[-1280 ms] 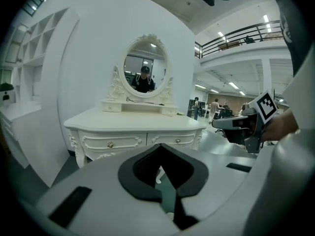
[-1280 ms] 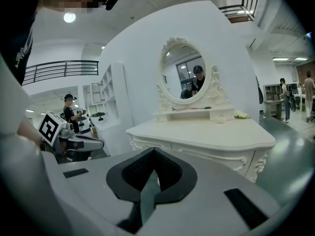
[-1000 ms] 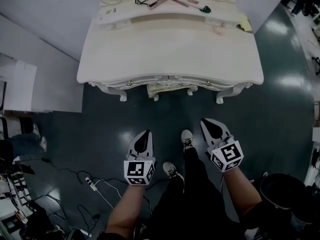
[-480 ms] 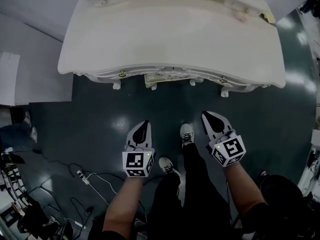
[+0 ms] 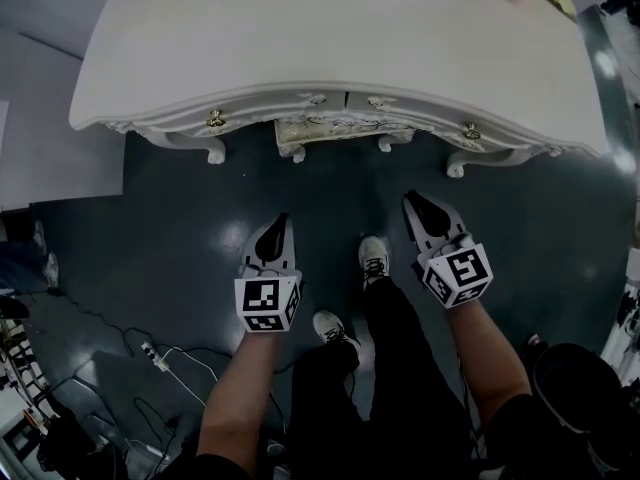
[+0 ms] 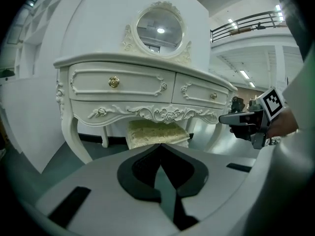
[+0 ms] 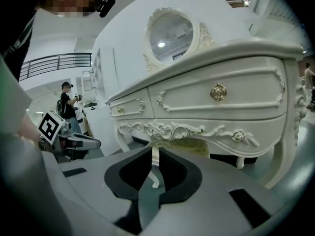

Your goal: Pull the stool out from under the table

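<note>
**Cream-cushioned stool tucked under the desk, no hand-held gripper on it yet**

Yellowish-cream and patterned, the stool (image 5: 325, 130) sits pushed in beneath the desk (image 5: 330, 38), in the kneehole between the carved front legs. From the head view only the front edge of its cushion and two small feet show below the desk's apron; the top hides the rest. It is centred under the seam between the two drawers, where a stool is parked when out of use. To clear the legs on either side it would have to come straight forward, toward the person.

Both gripper views look at the cushion from below the scrolled apron. The tools therefore seem to be held low and aimed at the stool's front, not at the drawers with their brass knobs (image 5: 214, 119).

The left hand-held gripper (image 5: 281, 220) hovers above the dark floor (image 5: 150, 228), well apart from the stool, its jaws pressed together with nothing in them. The right hand-held gripper (image 5: 410, 202) is about level with it, on the other side of the person's forward shoe (image 5: 373, 260). Its jaws are opening, with a thin slit between them. Nothing stands in that slit; only a distant desk leg shows through it. The parting reads as readying for a hold on the stool's front rim or a leg.

Pulling looks not yet begun, and closing in on the stool comes first. Cables (image 5: 155, 356) trail on the floor behind the left side, a possible snag when stepping back.
</note>
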Demonstrator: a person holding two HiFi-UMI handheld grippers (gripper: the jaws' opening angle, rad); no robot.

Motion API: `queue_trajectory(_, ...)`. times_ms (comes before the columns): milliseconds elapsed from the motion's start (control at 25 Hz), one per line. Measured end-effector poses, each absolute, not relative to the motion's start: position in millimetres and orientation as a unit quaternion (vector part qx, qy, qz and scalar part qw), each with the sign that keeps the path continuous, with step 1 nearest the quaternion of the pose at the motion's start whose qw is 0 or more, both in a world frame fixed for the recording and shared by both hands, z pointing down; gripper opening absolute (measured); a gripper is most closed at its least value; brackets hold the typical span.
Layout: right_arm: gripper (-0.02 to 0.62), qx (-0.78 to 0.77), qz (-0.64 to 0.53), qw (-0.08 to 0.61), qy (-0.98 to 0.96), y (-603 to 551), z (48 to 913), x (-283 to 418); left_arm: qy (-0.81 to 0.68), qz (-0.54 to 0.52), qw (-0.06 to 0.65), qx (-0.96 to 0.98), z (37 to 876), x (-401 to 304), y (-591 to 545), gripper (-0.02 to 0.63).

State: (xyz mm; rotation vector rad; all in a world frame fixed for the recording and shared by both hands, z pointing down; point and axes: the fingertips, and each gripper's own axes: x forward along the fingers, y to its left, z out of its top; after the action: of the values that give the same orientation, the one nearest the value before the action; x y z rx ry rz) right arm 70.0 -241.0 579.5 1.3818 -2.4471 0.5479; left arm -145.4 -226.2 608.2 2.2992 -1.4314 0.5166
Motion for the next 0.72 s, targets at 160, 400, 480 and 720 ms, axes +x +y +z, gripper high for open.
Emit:
queue_trajectory(160, 0.127, 0.466, 0.175, 0.142, -0.855, -247.0, 621.2, 71.9, -0.513, 0.176, 0.179, 0.821, 648.1, -144.1, -239.9, 0.005)
queue_trajectory(400, 0.163, 0.485, 0.156, 0.152, -0.847, -262.8, 703.7, 95.6, -0.514, 0.179, 0.159, 0.824, 724.4, -140.5, -258.2, 0.006)
queue_trajectory(480, 0.177, 0.495, 0.151, 0.155, -0.841, -270.4, 729.9, 105.1, -0.516, 0.175, 0.157, 0.824, 748.5, -140.6, -265.2, 0.041)
queue_trajectory(720, 0.206, 0.525, 0.136, 0.145, -0.828, -302.2, 795.0, 132.9, -0.533, 0.16, 0.145, 0.818, 813.1, -146.2, -294.4, 0.16)
